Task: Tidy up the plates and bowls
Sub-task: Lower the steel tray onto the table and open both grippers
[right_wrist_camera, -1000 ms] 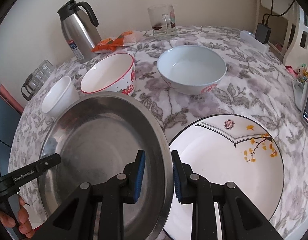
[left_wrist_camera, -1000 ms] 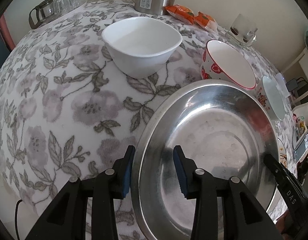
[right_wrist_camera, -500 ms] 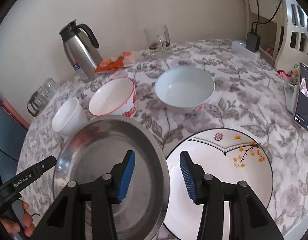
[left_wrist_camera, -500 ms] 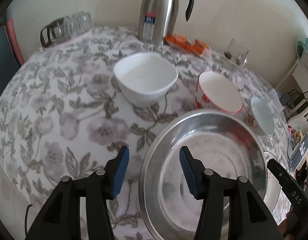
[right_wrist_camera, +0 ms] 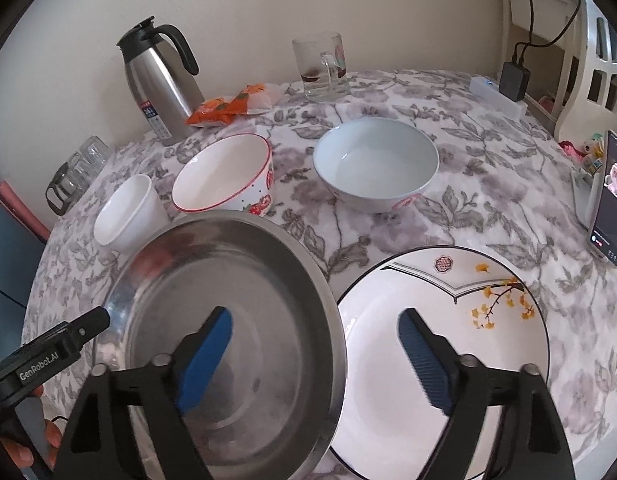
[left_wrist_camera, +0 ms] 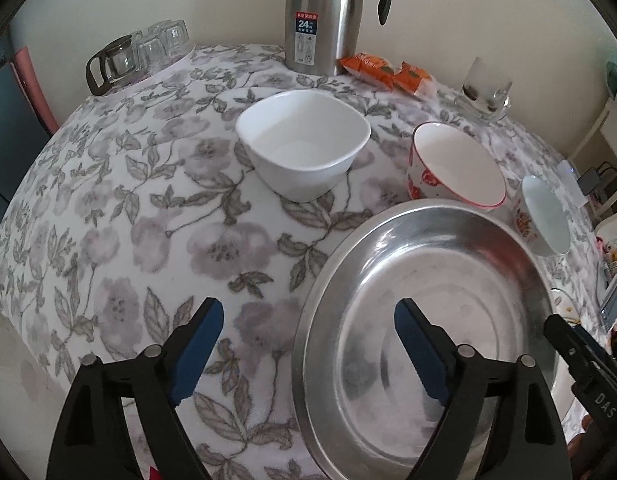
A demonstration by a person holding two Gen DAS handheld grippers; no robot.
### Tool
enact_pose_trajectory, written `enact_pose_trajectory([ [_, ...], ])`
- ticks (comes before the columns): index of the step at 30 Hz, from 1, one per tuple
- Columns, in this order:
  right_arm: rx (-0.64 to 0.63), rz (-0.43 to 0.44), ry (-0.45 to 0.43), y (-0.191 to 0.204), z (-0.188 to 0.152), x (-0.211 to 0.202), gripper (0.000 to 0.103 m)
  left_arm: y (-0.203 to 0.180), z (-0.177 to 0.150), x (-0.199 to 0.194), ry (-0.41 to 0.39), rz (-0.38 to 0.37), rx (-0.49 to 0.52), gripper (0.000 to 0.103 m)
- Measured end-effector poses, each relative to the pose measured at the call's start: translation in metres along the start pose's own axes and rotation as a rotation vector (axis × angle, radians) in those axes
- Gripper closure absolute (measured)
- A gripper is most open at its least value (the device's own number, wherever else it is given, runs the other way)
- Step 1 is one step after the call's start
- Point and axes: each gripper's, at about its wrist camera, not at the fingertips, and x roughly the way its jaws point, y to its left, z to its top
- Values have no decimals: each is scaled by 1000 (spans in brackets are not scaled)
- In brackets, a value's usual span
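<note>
A large steel plate point(left_wrist_camera: 428, 320) point(right_wrist_camera: 228, 320) lies on the flowered tablecloth, its right rim over the left edge of a white plate with yellow blossoms point(right_wrist_camera: 448, 340). My left gripper point(left_wrist_camera: 308, 344) straddles the steel plate's left rim; its jaws are opening and the pads stand clear of the metal. My right gripper point(right_wrist_camera: 314, 352) straddles the right rim the same way, jaws opening, touching nothing. Behind stand a white square bowl point(left_wrist_camera: 304, 144) point(right_wrist_camera: 124, 212), a red-rimmed bowl point(left_wrist_camera: 456, 164) point(right_wrist_camera: 224, 176) and a pale blue bowl point(left_wrist_camera: 544, 216) point(right_wrist_camera: 374, 160).
At the back by the wall stand a steel thermos jug point(left_wrist_camera: 324, 16), orange snack packets point(left_wrist_camera: 388, 70), a glass mug point(right_wrist_camera: 320, 68) and upturned glasses point(left_wrist_camera: 140, 56). A phone point(right_wrist_camera: 608, 196) leans at the right edge, near a charger and cable point(right_wrist_camera: 514, 80).
Both grippers have spread wide and let go of the steel plate's rim. The left one has risen and tipped back, so more of the table and wall shows.
</note>
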Motion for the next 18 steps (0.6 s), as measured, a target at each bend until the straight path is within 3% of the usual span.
enact_pose_trajectory([
  [2, -6, -9, -1, 0, 0, 0, 0, -1, -1, 0, -1, 2, 5, 14],
  [6, -14, -12, 0, 0, 0, 1, 0, 0, 0, -1, -13, -2, 0, 7],
  [18, 18, -25, -27, -11, 0, -7, 0, -1, 2, -17, -80, -84, -24, 5],
])
